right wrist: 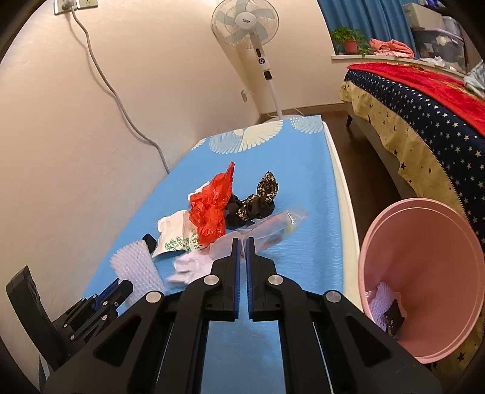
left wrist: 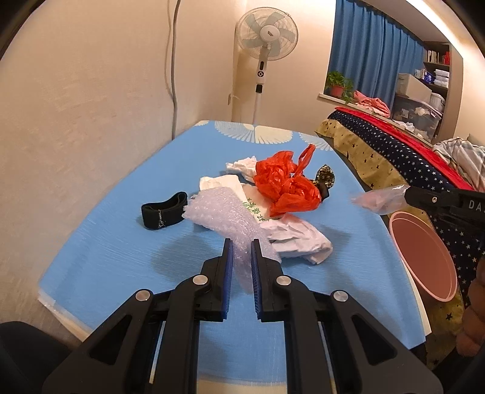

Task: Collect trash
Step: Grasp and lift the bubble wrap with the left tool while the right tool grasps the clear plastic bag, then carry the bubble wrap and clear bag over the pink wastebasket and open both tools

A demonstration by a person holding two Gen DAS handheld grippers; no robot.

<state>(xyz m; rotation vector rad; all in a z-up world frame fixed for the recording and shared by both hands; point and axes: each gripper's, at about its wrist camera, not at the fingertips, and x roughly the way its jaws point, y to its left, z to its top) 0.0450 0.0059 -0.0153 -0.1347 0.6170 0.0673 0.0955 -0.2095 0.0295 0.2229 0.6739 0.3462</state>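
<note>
While pinched in left tongs [left wrist: 242, 242], bubble wrap [left wrist: 224, 221], translucent, dimpled, crumpled.

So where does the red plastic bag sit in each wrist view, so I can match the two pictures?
Left wrist view: the red plastic bag lies right of centre on the blue mat, beyond the bubble wrap.
Right wrist view: the red plastic bag is left of centre, beside the black floral scrunchie.
Shared landmark: the white standing fan against the far wall.
</note>
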